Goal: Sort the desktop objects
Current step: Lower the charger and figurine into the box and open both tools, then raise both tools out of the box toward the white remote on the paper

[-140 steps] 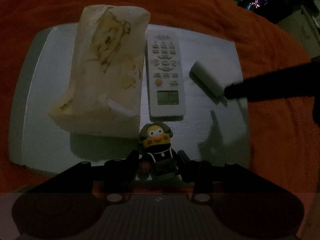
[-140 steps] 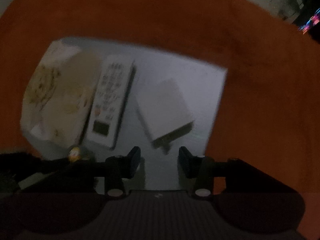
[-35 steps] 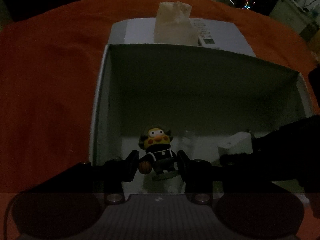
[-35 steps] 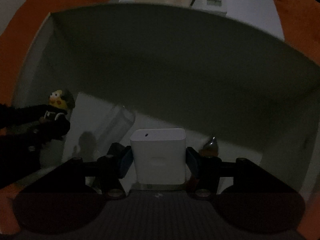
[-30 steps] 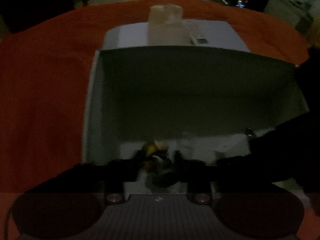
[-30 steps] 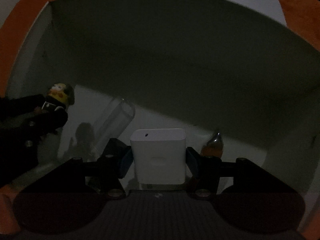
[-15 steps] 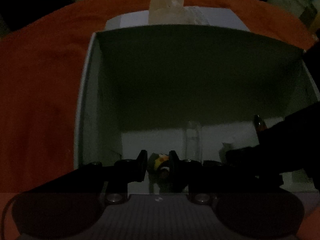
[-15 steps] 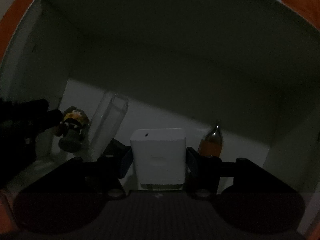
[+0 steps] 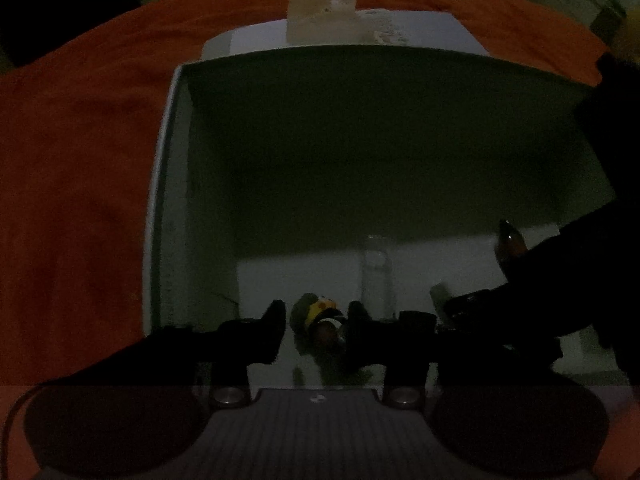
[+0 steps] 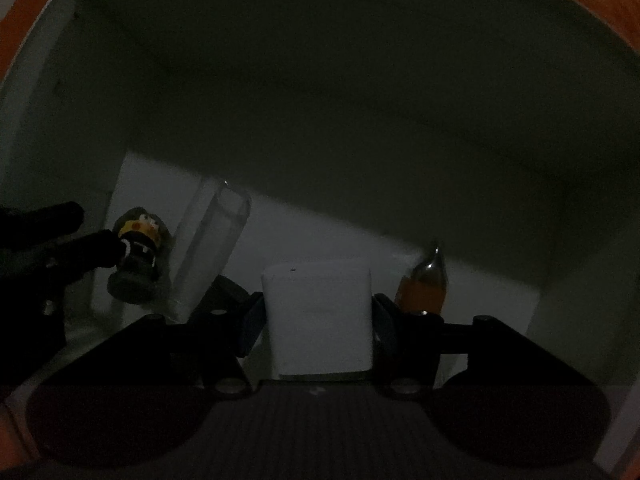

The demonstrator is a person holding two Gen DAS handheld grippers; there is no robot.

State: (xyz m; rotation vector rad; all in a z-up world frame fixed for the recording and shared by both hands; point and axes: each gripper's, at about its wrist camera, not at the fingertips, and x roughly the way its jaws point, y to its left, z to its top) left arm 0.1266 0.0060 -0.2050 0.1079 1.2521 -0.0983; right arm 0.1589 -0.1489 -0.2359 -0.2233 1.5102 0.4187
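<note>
Both grippers are lowered into a deep white box point(image 9: 168, 184) that stands on an orange cloth point(image 9: 80, 160). The scene is very dim.

The left gripper point(image 9: 316, 330) is seen with its fingers spread wider than the toy figure point(image 9: 320, 316) lying tipped over between them on the box floor. A gap is visible between the left finger and the figure. On the right side the figure lies close against the other finger, and contact there cannot be judged in the dark. In the right wrist view the figure point(image 10: 138, 258) is shown on its side near the left wall of the box, with one dark finger tip at its body, so nothing is gripped by this tool.

The right gripper point(image 10: 318, 320) is clamped on a white charger block point(image 10: 318, 316), which is pressed on both flanks by the finger pads and held just above the box floor.

A clear plastic tube point(image 10: 212, 236) is seen lying on the floor between the figure and the charger block. A small bottle with orange liquid point(image 10: 424, 284) stands just beyond the right finger.

Behind the box, a pale paper bag point(image 9: 322, 12) and a remote control point(image 9: 384, 30) are seen on a grey tray point(image 9: 440, 36).
</note>
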